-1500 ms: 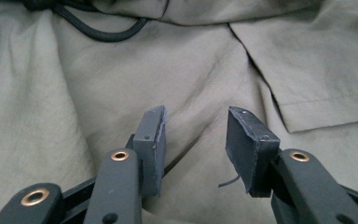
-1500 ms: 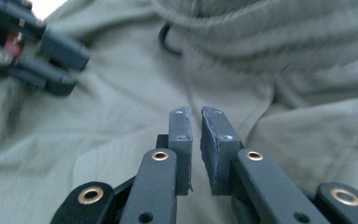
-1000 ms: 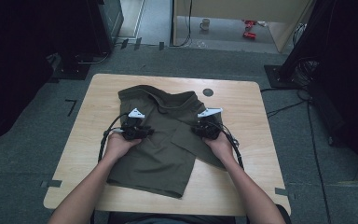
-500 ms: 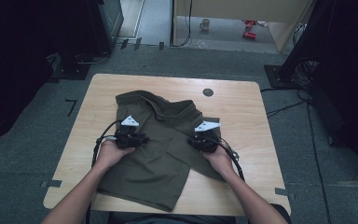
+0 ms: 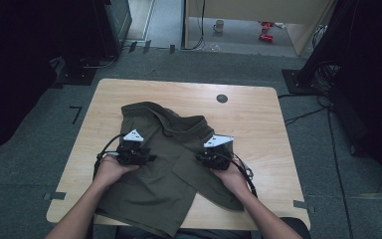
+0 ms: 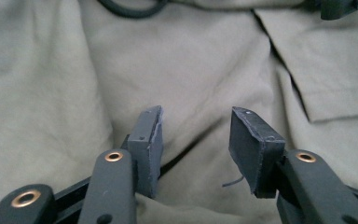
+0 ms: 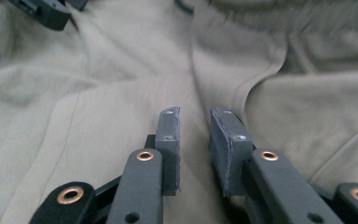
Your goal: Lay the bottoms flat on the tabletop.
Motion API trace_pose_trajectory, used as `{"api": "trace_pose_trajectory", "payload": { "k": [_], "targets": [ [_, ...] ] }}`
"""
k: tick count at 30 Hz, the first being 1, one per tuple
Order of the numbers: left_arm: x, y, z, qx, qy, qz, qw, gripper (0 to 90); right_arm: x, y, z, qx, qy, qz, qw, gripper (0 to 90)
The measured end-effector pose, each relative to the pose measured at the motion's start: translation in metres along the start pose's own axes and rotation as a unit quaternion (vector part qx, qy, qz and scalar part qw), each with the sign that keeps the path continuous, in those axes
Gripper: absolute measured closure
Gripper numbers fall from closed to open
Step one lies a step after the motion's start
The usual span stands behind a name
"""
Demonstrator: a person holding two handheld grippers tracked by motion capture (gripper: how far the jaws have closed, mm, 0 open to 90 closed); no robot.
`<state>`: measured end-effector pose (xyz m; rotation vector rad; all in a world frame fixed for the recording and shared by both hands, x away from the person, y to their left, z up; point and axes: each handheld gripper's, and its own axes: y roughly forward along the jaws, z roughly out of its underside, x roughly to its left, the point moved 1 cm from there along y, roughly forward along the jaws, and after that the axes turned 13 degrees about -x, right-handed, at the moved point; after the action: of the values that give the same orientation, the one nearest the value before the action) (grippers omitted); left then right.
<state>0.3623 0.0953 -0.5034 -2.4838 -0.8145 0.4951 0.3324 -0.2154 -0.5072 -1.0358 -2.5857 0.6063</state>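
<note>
An olive-green shirt (image 5: 171, 164) lies crumpled on the wooden table (image 5: 258, 114), its collar toward the far side and its hem hanging over the near edge. My left gripper (image 5: 146, 158) rests on the shirt's left part. In the left gripper view it (image 6: 198, 140) stands open, the cloth (image 6: 200, 70) lying under and behind the pads (image 6: 150, 140). My right gripper (image 5: 201, 159) sits on the shirt's right part. In the right gripper view it (image 7: 195, 140) is open by a narrow gap over a folded sleeve edge (image 7: 121, 107).
A small dark round hole (image 5: 222, 98) marks the table's far side. Bare wood runs left and right of the shirt. Black cables (image 5: 102, 152) trail from both grippers. Dark equipment and cables stand on the floor around the table.
Both hands have drawn back toward the near edge, and the shirt has slid with them, its hem now hanging farther over the front.
</note>
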Motion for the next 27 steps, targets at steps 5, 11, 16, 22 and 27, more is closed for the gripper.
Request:
{"api": "trace_pose_trajectory", "payload": {
  "k": [5,11,16,22,27],
  "targets": [
    [0.005,-0.003,-0.006,-0.021,-0.002,-0.022,0.9995,51.8,-0.008,0.002,-0.013,-0.024,-0.003,0.006,0.9997,67.0],
    [0.006,0.003,-0.004,-0.009,0.002,-0.029,0.9995,49.6,-0.019,0.013,-0.025,-0.023,0.004,0.004,0.9997,65.8],
    [0.007,0.003,-0.004,-0.007,0.000,-0.030,0.9995,49.0,-0.026,0.023,-0.037,-0.025,-0.001,0.013,0.9996,62.2],
    [0.008,0.005,-0.002,-0.004,-0.005,-0.027,0.9996,48.7,-0.044,0.016,-0.047,-0.028,0.000,0.029,0.9992,57.2],
    [0.007,0.007,-0.001,0.006,-0.002,-0.026,0.9996,48.3,-0.061,0.005,-0.054,-0.036,-0.005,0.045,0.9984,50.2]
  ]
}}
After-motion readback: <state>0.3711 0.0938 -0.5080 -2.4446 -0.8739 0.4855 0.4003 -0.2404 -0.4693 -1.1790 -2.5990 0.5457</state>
